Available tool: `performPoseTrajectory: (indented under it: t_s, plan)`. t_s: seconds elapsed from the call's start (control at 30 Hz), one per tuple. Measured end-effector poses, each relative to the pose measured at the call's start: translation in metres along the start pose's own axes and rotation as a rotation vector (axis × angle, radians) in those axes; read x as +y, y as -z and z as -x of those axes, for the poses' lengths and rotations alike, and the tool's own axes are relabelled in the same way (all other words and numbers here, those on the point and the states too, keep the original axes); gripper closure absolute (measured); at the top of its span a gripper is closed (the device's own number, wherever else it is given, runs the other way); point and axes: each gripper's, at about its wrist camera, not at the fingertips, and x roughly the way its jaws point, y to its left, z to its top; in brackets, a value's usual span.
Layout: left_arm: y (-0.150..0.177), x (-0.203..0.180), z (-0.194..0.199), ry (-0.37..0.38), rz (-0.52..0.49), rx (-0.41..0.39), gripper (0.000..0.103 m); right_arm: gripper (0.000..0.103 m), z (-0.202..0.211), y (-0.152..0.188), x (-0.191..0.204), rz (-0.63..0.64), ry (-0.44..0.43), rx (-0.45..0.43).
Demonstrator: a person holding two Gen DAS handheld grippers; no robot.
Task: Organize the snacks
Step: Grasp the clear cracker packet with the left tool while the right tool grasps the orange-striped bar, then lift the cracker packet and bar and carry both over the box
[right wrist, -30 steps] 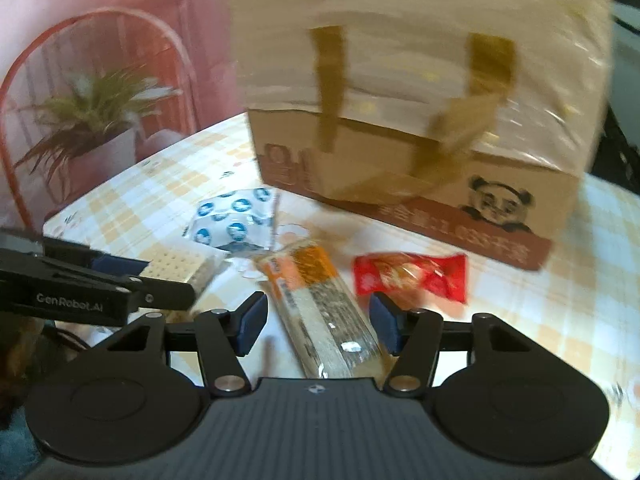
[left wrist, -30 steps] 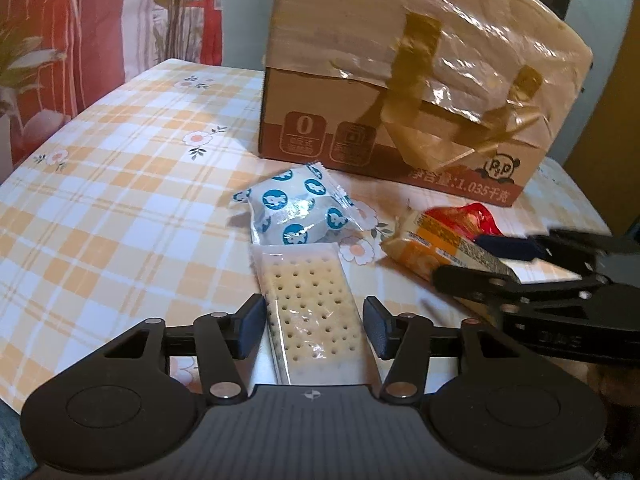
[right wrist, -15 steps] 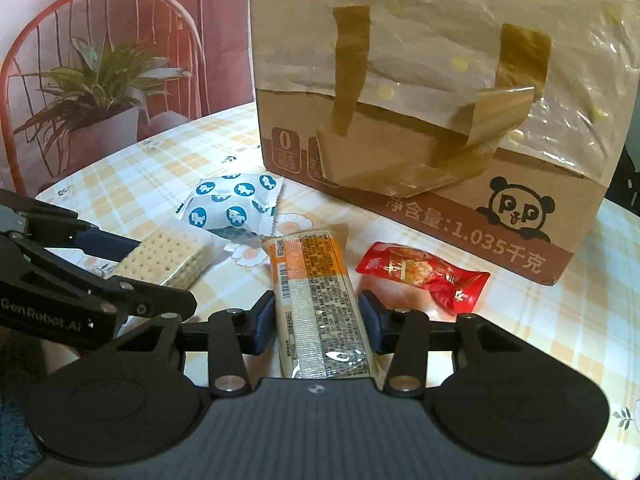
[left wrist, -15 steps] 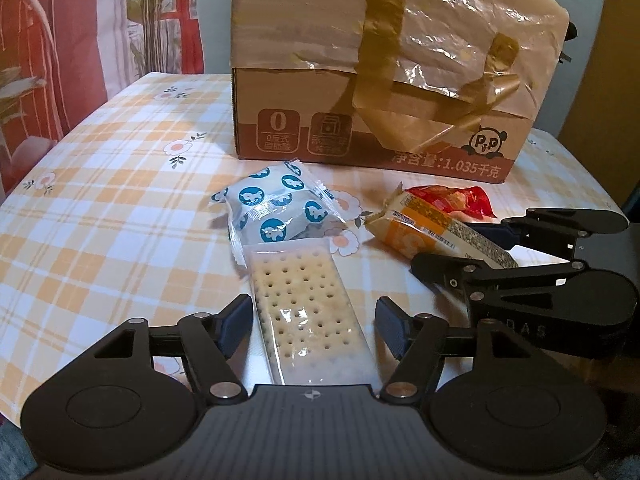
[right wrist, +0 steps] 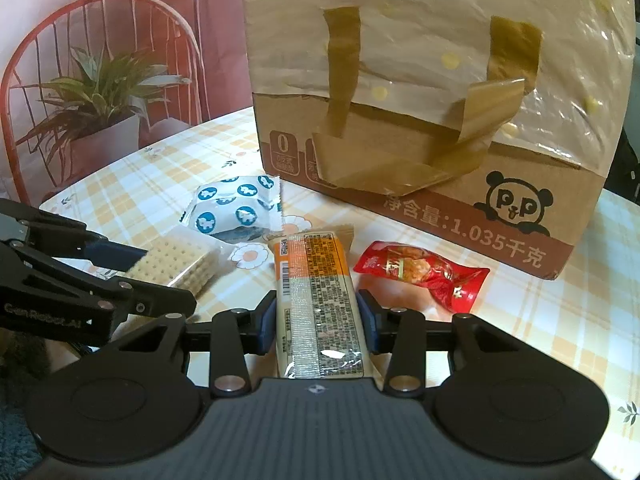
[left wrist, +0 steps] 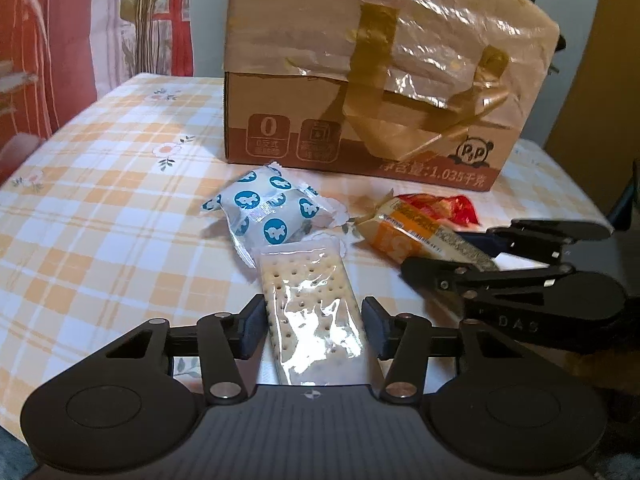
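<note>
My left gripper (left wrist: 314, 326) has its jaws closed against the sides of a clear-wrapped cracker pack (left wrist: 310, 304); the pack also shows in the right wrist view (right wrist: 180, 258). My right gripper (right wrist: 318, 322) is shut on an orange-and-clear snack bar (right wrist: 316, 292), also seen in the left wrist view (left wrist: 416, 234). A white pack with blue dots (left wrist: 270, 210) (right wrist: 234, 208) lies just beyond the crackers. A red snack pack (right wrist: 420, 272) (left wrist: 444, 208) lies right of the bar. All rest on the checked tablecloth.
A taped cardboard box with a panda logo (left wrist: 380, 80) (right wrist: 432, 112) stands behind the snacks. The checked table (left wrist: 100, 208) extends to the left. A red wire chair with a potted plant (right wrist: 96, 92) stands beyond the table's left edge.
Both grippers have closed in on their packs: the left jaws narrowed onto the cracker pack, and the right jaws closed onto the orange snack bar. The packs have not moved.
</note>
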Motion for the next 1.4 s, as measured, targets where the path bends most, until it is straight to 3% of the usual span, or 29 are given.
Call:
performPoseTrajectory:
  t_s: [0.9,1.2,1.4]
  plan:
    - [-0.003,-0.008,0.014,0.089,-0.002,-0.050,0.050,0.063,0.005,-0.001,-0.003,-0.038,-0.033,-0.009]
    - [-0.017,-0.002,0.033,0.059,0.023,-0.128,0.050,0.063,0.036,-0.006,-0.006,-0.058,-0.039,-0.106]
    - [-0.049,-0.004,0.061,0.044,-0.002,-0.250,0.050,0.063,0.064,-0.021,-0.012,-0.038,-0.013,-0.211]
